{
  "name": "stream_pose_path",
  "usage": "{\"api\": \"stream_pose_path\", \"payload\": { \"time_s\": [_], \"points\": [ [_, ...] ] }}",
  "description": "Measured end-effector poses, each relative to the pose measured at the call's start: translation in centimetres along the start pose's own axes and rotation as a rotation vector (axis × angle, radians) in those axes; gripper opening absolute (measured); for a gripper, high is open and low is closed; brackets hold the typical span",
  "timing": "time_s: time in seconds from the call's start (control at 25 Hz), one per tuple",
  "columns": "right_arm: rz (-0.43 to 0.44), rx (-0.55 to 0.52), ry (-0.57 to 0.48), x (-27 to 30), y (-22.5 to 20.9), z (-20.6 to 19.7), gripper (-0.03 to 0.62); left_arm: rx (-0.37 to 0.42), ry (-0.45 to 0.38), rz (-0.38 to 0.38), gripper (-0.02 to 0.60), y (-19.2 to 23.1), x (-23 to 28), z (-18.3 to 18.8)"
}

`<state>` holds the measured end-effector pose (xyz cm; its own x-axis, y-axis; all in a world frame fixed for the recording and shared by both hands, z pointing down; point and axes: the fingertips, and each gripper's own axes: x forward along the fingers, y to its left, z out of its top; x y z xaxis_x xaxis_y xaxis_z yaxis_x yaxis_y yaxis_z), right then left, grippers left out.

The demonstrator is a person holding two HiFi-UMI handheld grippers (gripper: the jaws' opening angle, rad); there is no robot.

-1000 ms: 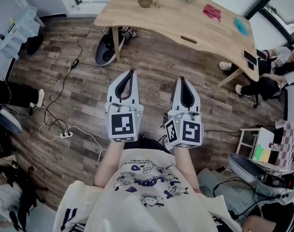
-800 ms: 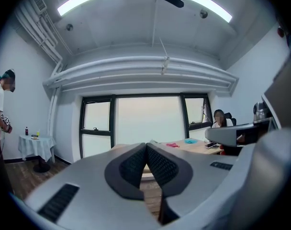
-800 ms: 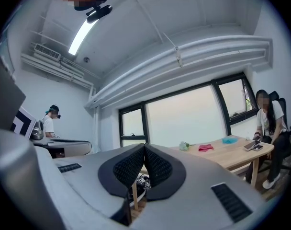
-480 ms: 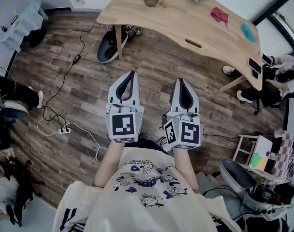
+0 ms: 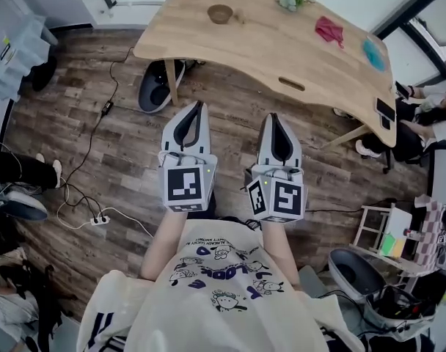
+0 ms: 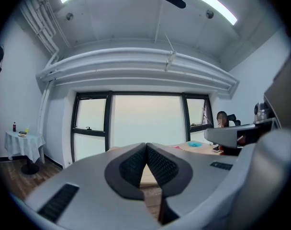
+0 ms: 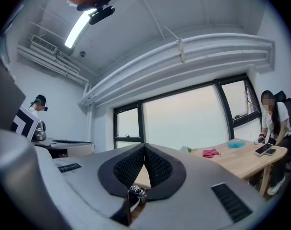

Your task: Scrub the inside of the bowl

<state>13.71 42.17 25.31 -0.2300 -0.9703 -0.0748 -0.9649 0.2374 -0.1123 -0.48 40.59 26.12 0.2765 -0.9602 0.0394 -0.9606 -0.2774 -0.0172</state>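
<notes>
A plank floor point(image 5: 98, 145) fills most of the head view. Across it, at the far side of the room, stands the long wooden worktop point(image 5: 282, 42), set at a slant, with a seated person point(image 5: 428, 116) at its right end.

I hold my two grippers side by side above the floor, near me and short of the worktop's near edge. Both point level toward the worktop. My left gripper point(image 5: 199, 107) has its jaws clenched, the ribbed pads pressed tip to tip with nothing between them. My right gripper point(image 5: 273, 117) is the same, with its jaws pressed together and empty.

On the worktop, a crumpled pink cloth point(image 5: 327, 29) lies toward the far right. A blue item point(image 5: 373, 53) sits farther right, beside it. A dark phone point(image 5: 385, 110) rests near the right-hand end, in front of the seated person. A green sprig point(image 5: 290, 0) sits at the far edge, left of the cloth.

The bowl point(image 5: 220, 13), brown and upright, stands alone on the worktop's far left part. It is well apart from both grippers and from the cloth. It is too small here to tell what, if anything, is inside.

A white power strip point(image 5: 100, 219) lies on the floor at the near left, cables trailing from it.
</notes>
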Motion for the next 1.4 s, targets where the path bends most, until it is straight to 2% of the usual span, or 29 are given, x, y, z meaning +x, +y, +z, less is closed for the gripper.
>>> {"api": "stream_pose_path", "payload": {
  "time_s": [0.4, 0.84, 1.16, 1.4],
  "points": [
    [-0.041, 0.016, 0.007, 9.1, 1.6, -1.0, 0.008, 0.01, -0.005, -0.027, 0.028, 6.5, 7.2, 0.5],
    [-0.046, -0.006, 0.069, 14.0, 2.1, -3.0, 0.008, -0.027, 0.042, -0.043, 0.028, 9.4, 11.6, -1.4],
    [-0.017, -0.002, 0.102, 18.7, 2.1, -4.5, 0.008, -0.043, 0.065, -0.011, 0.028, 11.3, 15.4, -2.4],
    [0.006, 0.015, 0.133, 23.8, 1.0, -6.0, 0.008, -0.063, 0.093, 0.019, 0.028, 12.7, 20.2, -3.4]
  ]
}}
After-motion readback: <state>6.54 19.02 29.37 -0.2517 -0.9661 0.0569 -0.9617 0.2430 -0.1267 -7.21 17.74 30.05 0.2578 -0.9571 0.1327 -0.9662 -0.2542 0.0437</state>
